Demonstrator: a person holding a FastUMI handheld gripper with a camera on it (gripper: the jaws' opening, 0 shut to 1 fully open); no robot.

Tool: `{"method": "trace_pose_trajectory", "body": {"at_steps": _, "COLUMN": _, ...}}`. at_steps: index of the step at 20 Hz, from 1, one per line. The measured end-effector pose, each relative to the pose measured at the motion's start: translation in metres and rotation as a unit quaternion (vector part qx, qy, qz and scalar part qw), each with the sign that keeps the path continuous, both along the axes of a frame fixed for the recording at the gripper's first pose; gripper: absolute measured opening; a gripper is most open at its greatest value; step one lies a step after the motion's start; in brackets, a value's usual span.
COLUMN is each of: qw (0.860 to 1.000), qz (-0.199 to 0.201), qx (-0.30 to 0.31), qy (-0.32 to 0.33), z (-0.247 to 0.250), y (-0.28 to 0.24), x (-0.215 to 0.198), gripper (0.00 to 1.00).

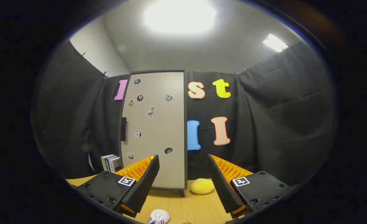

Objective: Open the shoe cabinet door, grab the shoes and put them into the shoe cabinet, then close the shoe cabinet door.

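The shoe cabinet (pixel 154 130) stands upright on the wooden table, straight beyond my fingers, its pale door shut and dotted with stickers. A dark handle (pixel 123 129) sits on the door's left edge. A white shoe (pixel 158 217) with red and blue stripes lies on the table close below and between my fingers, partly cut off. My gripper (pixel 183 172) is open, with nothing between its fingers, held well back from the cabinet door.
A yellow plush thing (pixel 202 186) lies on the table (pixel 186 205) at the cabinet's right foot. Several upright books (pixel 110 163) stand left of the cabinet. Black cloth walls close in on the table from three sides.
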State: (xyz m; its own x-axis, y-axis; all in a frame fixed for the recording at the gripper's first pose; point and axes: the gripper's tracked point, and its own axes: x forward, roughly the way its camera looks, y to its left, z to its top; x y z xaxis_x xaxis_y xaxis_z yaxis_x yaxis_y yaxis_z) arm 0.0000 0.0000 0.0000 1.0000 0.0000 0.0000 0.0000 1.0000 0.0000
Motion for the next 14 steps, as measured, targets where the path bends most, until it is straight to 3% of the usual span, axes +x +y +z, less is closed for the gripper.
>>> {"method": "trace_pose_trajectory", "body": {"at_steps": 14, "qw": 1.0, "qz": -0.01, "qx": -0.004, "qy": 0.001, "z": -0.0012, "y": 0.0009, "x": -0.0036, "gripper": 0.97}}
